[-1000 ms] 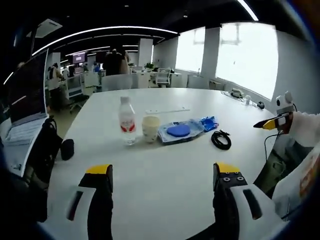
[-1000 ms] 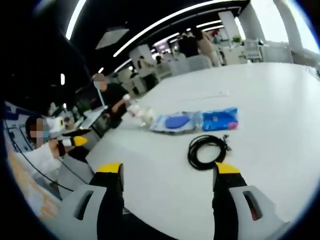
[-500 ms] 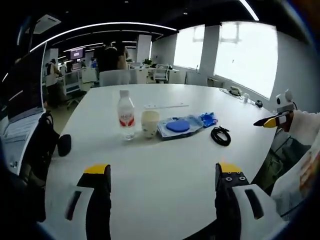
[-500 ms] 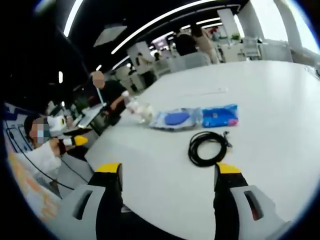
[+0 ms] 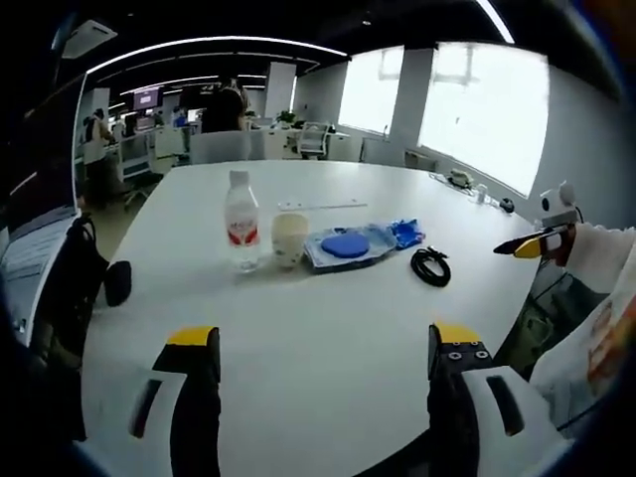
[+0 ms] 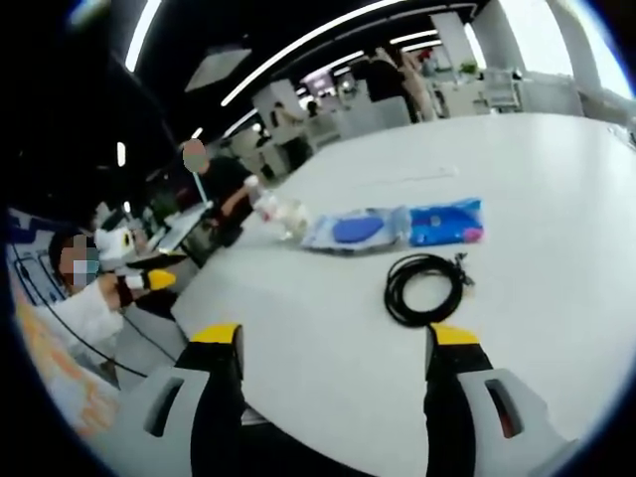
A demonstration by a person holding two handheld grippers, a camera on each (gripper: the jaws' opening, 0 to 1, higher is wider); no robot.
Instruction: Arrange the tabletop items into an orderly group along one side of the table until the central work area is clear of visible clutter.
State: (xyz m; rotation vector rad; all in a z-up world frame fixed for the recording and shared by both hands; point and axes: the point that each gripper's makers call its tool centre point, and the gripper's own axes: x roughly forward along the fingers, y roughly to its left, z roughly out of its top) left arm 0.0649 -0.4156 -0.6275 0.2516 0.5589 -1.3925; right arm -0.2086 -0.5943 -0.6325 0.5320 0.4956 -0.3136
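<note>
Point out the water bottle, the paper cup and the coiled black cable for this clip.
water bottle (image 5: 240,231): left gripper view, on its red label.
paper cup (image 5: 288,240): left gripper view, on the middle of its side wall.
coiled black cable (image 6: 401,298): right gripper view, on the coil's left strand.

You see open office behind table: rows of desks (image 5: 149,149) and white chairs (image 5: 221,146), person standing (image 5: 221,104) far back. Big bright windows (image 5: 482,114) on right wall. Long ceiling light strips (image 5: 214,42). Laptop (image 5: 35,224) at left edge. In right gripper view, seated person (image 6: 224,184) beside table.
</note>
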